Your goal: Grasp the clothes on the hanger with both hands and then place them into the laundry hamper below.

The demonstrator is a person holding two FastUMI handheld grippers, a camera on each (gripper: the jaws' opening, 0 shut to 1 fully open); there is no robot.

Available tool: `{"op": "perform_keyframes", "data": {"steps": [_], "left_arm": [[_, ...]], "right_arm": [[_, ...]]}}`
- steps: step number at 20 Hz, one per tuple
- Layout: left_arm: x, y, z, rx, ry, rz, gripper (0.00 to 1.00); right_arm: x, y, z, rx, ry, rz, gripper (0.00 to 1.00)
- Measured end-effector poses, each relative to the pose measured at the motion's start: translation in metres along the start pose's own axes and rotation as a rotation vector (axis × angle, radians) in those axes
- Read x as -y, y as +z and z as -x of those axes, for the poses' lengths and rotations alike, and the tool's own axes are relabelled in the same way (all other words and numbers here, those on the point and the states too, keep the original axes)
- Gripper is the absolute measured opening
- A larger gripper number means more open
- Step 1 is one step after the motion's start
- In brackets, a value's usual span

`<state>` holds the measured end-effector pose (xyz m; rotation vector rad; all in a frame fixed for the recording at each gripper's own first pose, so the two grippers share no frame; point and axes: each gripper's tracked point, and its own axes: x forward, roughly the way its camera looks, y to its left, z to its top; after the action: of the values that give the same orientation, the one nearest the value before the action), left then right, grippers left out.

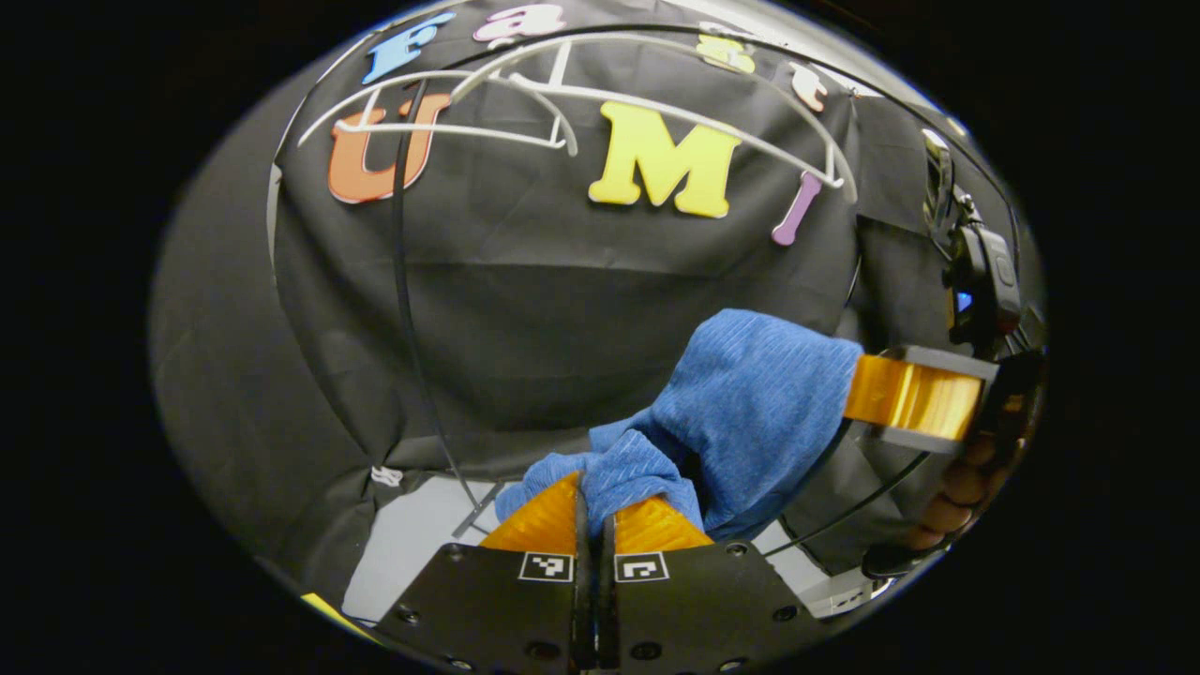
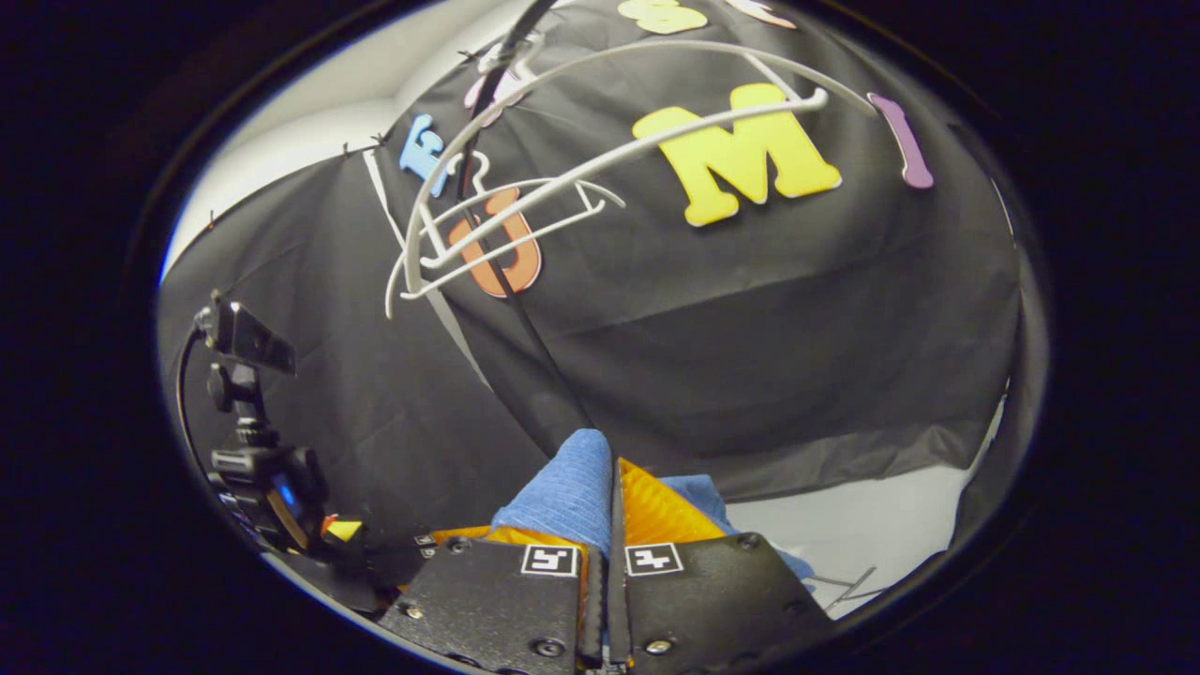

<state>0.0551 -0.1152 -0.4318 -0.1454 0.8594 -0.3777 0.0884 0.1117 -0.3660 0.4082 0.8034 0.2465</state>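
I hold cloth (image 1: pixel 741 412) clear of hanger (image 1: pixel 581 94), off below it. Left gripper (image 1: pixel 592 506) clamped on one end, right gripper (image 2: pixel 609 511) pinching other, so it spans between for hamper drop.

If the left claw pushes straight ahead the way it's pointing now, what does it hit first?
Past the blue cloth it grips, probably the black cloth wall; the white hanger sits higher. Depth is unclear.

pale floor (image 1: pixel 412 544) below booth wall, thin dark cable (image 1: pixel 473 511) lying on it
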Motion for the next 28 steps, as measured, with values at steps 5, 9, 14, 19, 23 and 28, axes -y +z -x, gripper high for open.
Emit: {"op": "perform_keyframes", "data": {"steps": [5, 9, 14, 19, 23, 28], "left_arm": [[-0.007, -0.033, -0.02, -0.076, 0.021, 0.06, 0.02], [-0.012, -0.054, -0.034, -0.134, 0.044, 0.073, 0.02], [-0.022, -0.089, -0.055, -0.218, 0.083, 0.106, 0.02], [-0.032, -0.119, -0.067, -0.304, 0.12, 0.11, 0.02], [-0.047, -0.139, -0.064, -0.392, 0.175, 0.129, 0.06], [-0.058, -0.156, -0.061, -0.483, 0.177, 0.201, 0.44]], "right_arm": [[0.02, -0.029, -0.019, -0.071, -0.036, -0.021, 0.06], [0.041, -0.052, -0.037, -0.134, -0.072, -0.036, 0.06], [0.066, -0.085, -0.059, -0.209, -0.149, -0.017, 0.06], [0.088, -0.118, -0.071, -0.303, -0.217, 0.029, 0.06], [0.115, -0.133, -0.066, -0.392, -0.315, 0.09, 0.14], [0.123, -0.133, -0.058, -0.461, -0.336, 0.126, 0.41]]}}
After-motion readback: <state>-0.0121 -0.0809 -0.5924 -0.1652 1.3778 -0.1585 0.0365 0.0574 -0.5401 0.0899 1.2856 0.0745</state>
